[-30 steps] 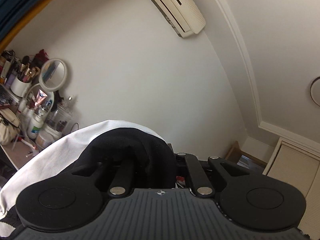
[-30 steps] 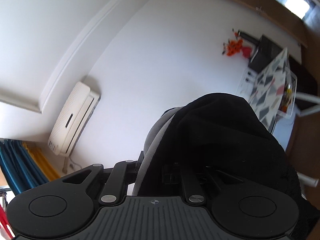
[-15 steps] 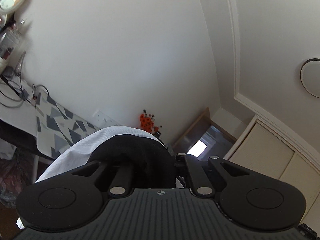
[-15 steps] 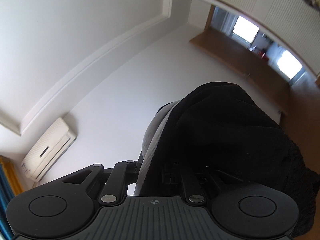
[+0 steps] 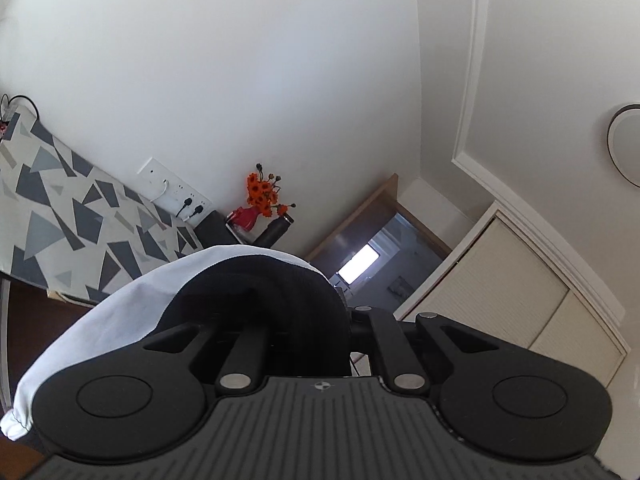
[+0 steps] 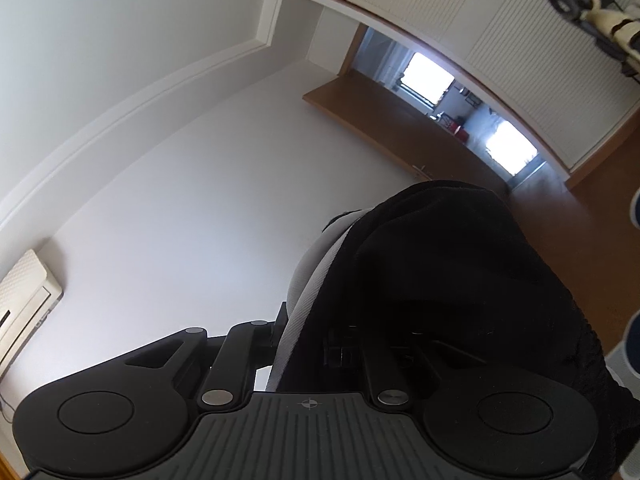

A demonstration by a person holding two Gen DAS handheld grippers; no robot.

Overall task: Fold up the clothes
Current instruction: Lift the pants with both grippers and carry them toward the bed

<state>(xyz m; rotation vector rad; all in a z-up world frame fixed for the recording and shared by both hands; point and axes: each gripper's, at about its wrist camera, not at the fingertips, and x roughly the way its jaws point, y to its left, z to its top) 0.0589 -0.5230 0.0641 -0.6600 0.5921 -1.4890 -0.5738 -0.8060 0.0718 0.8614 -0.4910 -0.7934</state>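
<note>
You've got both claws, left claw and right claw, clamped on the soft black-and-white fabric garment, draped limp over each claw; keep edge grips, it'll sag.

A home: vase of orange flowers, wall air conditioner, wardrobe doors.

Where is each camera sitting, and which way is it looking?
Left wrist: sits on the left tool, looking along it at a white wall, orange flowers and a patterned cloth; only the tool shows, shut on black-and-white clothing.
Right wrist: sits on the right tool, looking at the wall, ceiling and an air conditioner; only the tool shows, shut on black clothing.
Both share: the doorway, the white wall, and held clothing.
</note>
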